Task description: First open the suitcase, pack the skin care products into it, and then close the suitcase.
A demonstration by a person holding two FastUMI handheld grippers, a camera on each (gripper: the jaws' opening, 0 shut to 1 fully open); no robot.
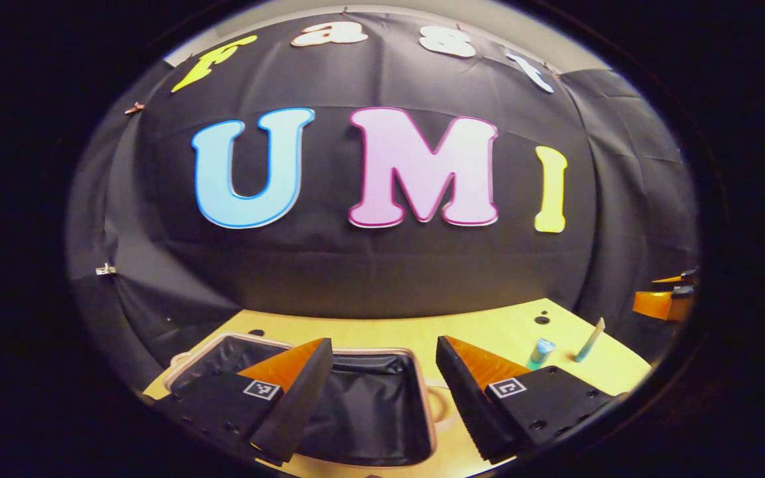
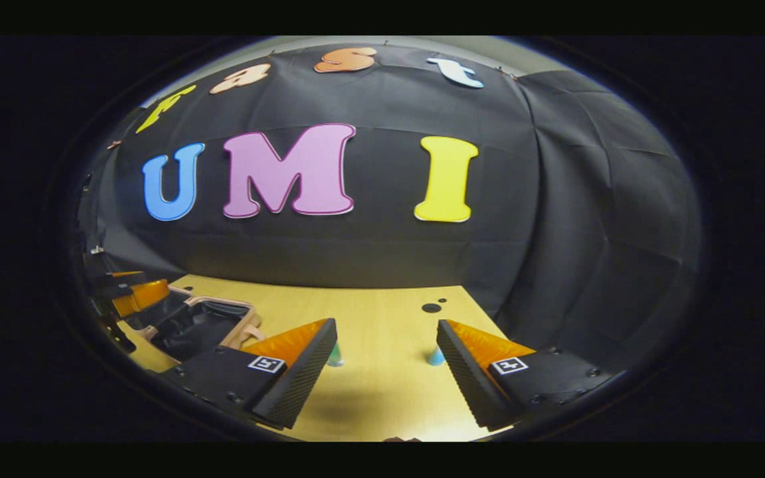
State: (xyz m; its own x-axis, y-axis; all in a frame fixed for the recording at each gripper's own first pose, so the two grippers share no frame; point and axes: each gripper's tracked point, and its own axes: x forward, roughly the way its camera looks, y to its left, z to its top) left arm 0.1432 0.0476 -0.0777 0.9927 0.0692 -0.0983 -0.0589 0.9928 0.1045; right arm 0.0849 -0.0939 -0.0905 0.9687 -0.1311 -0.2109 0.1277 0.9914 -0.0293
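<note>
Suitcase [image 1: 356, 405] already lying open on the yellow table [image 1: 489, 328], dark lining exposed, pale rim around it; open half directly beneath and ahead of the left gripper [image 1: 384, 398], at 12 o'clock between its fingers. Left gripper spread wide, nothing between the jaws. In the same left gripper view, two skin care products off at about 2 o'clock: a short blue-green bottle [image 1: 541, 353] standing upright just beyond the right-hand finger, and a slim pale tube [image 1: 589, 340] a little farther out, leaning slightly, long axis near vertical. Both on bare table, apart from the suitcase rim, none inside the case as far as visible. Right gripper [image 2: 386, 378] also wide open and empty, held above the table. In the right gripper view, green-capped item [image 2: 335, 355] partly hidden behind the left-hand finger at 11 o'clock, blue item [image 2: 435, 357] just inside the right-hand finger at 1 o'clock; both close in front, standing upright. Suitcase [image 2: 203, 322] off at 9 o'clock there, with the other gripper [image 2: 133, 295] over it. Judged: opening done, packing not yet begun. Right gripper clearly the nearer to the products; short forward-and-down reach with jaws straddling an upright bottle from the sides, then carry toward 9 o'clock into the case. Risk: toppling the neighbour while closing on one.
</note>
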